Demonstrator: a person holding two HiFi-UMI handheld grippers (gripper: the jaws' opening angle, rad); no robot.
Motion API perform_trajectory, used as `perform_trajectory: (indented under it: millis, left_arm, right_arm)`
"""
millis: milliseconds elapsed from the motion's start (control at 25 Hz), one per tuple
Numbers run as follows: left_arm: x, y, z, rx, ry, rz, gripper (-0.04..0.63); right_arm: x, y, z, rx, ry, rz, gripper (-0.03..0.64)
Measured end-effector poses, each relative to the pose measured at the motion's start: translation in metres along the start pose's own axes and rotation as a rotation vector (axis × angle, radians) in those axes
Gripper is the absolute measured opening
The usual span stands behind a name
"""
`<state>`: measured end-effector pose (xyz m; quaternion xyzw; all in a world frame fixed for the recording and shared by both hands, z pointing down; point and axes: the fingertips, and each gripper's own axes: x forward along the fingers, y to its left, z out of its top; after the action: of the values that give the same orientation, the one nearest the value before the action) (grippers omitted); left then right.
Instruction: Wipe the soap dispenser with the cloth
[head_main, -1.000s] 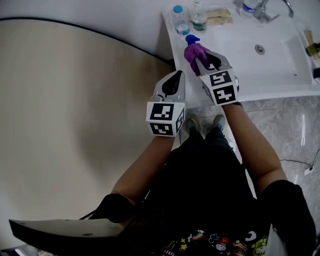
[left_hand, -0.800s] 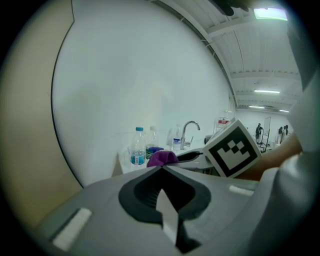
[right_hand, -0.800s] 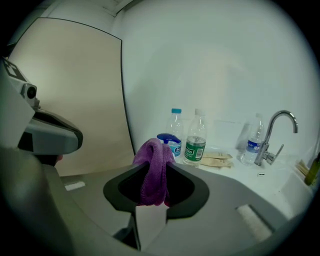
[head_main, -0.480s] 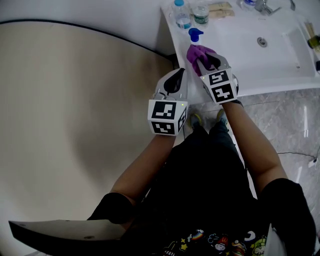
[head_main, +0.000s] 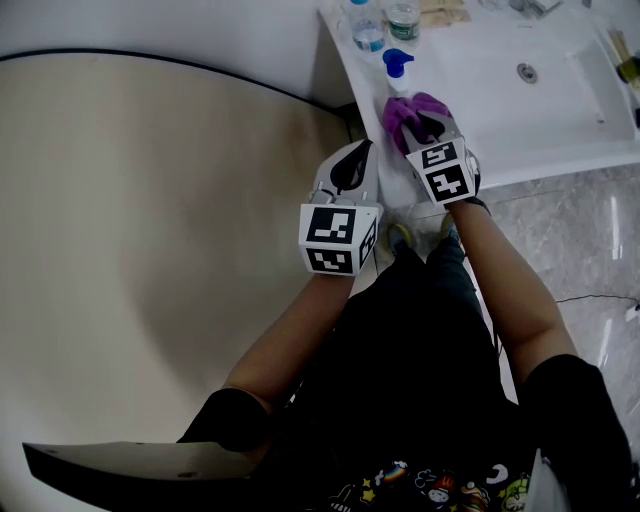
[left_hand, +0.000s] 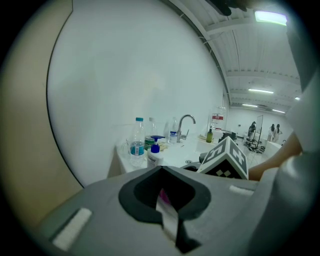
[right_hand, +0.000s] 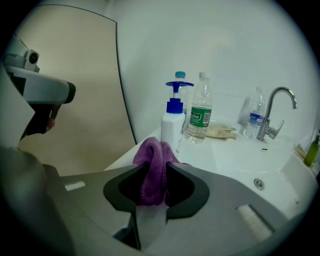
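Note:
The soap dispenser (head_main: 397, 66) is white with a blue pump and stands near the left end of the white counter (head_main: 520, 150). The right gripper view shows the soap dispenser (right_hand: 173, 124) just past the purple cloth (right_hand: 153, 170). My right gripper (head_main: 420, 122) is shut on the purple cloth (head_main: 408, 112), which bulges out of the jaws a little short of the dispenser. My left gripper (head_main: 351, 152) hangs off the counter's left front corner, shut and empty. From the left gripper view, the dispenser (left_hand: 154, 152) is ahead beside the right gripper's marker cube (left_hand: 225, 159).
Two water bottles (head_main: 365, 30) (head_main: 402, 20) stand behind the dispenser. The sink basin (head_main: 560, 70) lies to the right, and its faucet (right_hand: 277, 107) has a third bottle (right_hand: 255, 119) beside it. A beige curved wall panel (head_main: 150, 230) fills the left; grey marble floor (head_main: 580, 240) is below the counter.
The right gripper with the cloth has drawn back a little from the dispenser, so more of the pump and white body shows. The left gripper has hardly moved.

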<state>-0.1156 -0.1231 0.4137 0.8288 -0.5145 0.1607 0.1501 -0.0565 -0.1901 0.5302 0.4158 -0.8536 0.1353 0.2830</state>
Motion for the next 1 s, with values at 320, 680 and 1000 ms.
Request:
perform_trajectory:
  millis: [320, 680, 1000]
  left_arm:
    - [0.002, 0.011, 0.005, -0.013, -0.022, -0.030, 0.001]
    - [0.011, 0.020, 0.014, -0.011, -0.033, -0.050, 0.001]
    - [0.010, 0.025, -0.004, -0.027, 0.006, -0.042, 0.001]
  right_arm:
    - [-0.023, 0.001, 0.031, 0.010, -0.066, -0.034, 0.123]
    - [-0.044, -0.007, 0.077, 0.004, -0.172, -0.077, 0.123]
    - [-0.018, -0.001, 0.033, 0.002, -0.075, -0.053, 0.123]
